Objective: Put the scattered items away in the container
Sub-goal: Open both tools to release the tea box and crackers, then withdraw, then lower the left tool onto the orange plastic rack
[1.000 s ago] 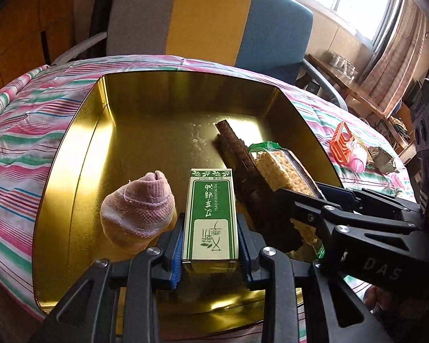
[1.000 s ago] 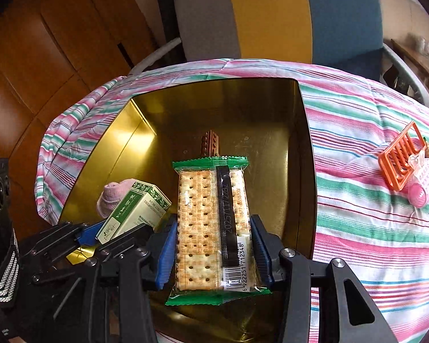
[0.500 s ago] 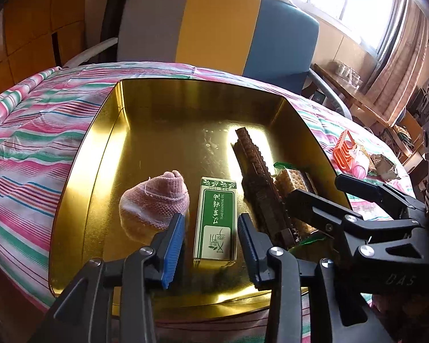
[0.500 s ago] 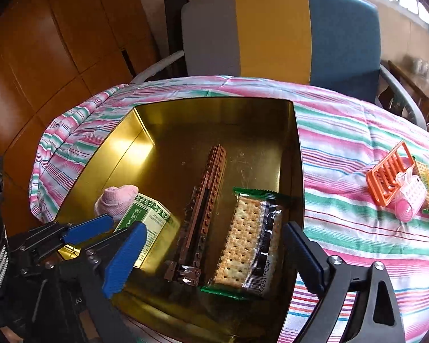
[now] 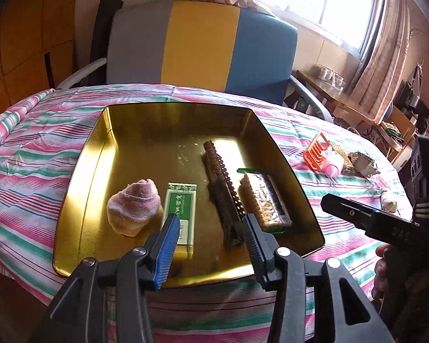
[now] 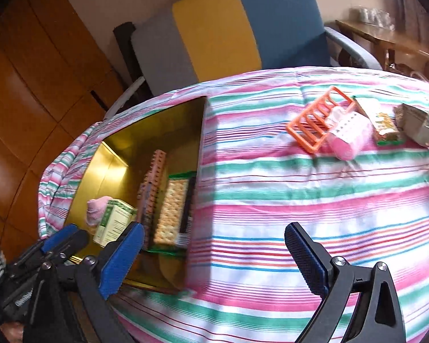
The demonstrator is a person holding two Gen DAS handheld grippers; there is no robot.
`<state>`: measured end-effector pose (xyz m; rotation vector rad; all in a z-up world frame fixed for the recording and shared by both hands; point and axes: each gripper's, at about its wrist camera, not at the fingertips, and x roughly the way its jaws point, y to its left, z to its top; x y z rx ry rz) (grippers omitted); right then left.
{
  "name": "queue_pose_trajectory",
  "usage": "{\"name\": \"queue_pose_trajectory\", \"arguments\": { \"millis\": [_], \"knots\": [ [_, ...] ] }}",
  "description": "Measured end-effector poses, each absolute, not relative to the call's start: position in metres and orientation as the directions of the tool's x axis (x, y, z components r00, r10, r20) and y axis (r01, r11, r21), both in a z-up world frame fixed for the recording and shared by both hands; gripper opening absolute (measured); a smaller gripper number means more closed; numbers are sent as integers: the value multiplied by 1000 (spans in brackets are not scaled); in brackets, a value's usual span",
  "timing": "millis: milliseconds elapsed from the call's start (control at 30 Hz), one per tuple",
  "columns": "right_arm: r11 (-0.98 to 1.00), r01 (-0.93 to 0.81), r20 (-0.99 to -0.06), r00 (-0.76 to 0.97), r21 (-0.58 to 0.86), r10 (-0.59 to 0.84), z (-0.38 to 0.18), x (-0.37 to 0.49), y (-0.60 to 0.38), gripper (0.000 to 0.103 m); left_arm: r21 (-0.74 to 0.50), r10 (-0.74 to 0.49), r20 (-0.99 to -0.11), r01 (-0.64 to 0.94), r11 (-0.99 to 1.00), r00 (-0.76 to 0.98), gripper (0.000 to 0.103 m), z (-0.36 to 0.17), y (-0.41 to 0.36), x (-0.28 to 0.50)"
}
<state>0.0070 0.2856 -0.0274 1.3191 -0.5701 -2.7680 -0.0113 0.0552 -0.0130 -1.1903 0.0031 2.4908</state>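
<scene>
The left gripper [image 5: 210, 240] hangs spread wide and empty over the near edge of the gold tray [image 5: 80, 177], the green box [image 5: 181, 214] just ahead between its fingers. In the tray lie a pink sock [image 5: 133, 210], a brown brick strip [image 5: 223, 188] and a cracker pack [image 5: 264, 200]. The right gripper [image 6: 214, 257] gapes empty over the striped bench [image 6: 314, 188], with the orange rack [image 6: 317, 121] and pink roller [image 6: 350, 134] well ahead.

My left black plastic two-finger gripper [image 5: 210, 241]: angular matte links, round silver screws at the joints, ribbed blue rubber pads [image 5: 166, 253] on both finger tips. My right black plastic two-finger gripper [image 6: 214, 260]: same build, blue pads with fine dotted texture, silver screws, triangular cut-out in the finger link. From the left wrist view its body carries embossed "DAS" lettering, grey-white diagonal stripes, a small green light. My right hand [image 5: 386, 268]: bare skin, knuckles showing beneath the handle.
</scene>
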Motion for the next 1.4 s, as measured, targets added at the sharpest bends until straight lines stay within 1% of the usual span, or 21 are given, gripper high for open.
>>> {"name": "queue_pose_trajectory", "arguments": {
  "millis": [100, 333, 467, 600, 700, 800, 933, 1067, 1167, 1400],
  "knots": [
    [-917, -216, -763, -634, 334, -128, -40, 28, 316, 103, -149, 357, -758, -387, -910, -547, 48, -10, 75, -3],
    [-889, -389, -790, -611, 244, 51, -58, 74, 380, 103, -121, 426, -760, -537, -835, -490, 49, 6, 140, 9],
    [-867, -442, -787, -609, 231, 101, -66, 89, 406, 103, -161, 479, -768, -596, -787, -425, 49, 18, 184, 1],
    [-869, -440, -774, -623, 228, 112, -69, 95, 414, 103, -184, 505, -772, -626, -758, -385, 49, 30, 226, -16],
    [-879, -429, -771, -625, 208, 123, -70, 94, 414, 103, -176, 513, -776, -655, -735, -367, 50, 35, 258, -31],
    [-884, -420, -764, -633, 203, 126, -72, 92, 414, 103, -143, 495, -793, -681, -718, -356, 50, 31, 292, -49],
    [-884, -413, -752, -649, 220, 116, -74, 92, 417, 103, -138, 491, -808, -705, -695, -325, 51, 17, 329, -73],
    [-883, -409, -741, -662, 229, 115, -75, 91, 419, 103, -108, 448, -837, -706, -700, -315, 51, -3, 357, -97],
    [-887, -404, -737, -665, 225, 116, -76, 90, 419, 103, -90, 413, -858, -701, -708, -307, 51, -19, 373, -114],
    [-894, -394, -725, -677, 213, 125, -79, 85, 419, 103, -80, 390, -878, -719, -690, -277, 51, -45, 398, -133]
  ]
}}
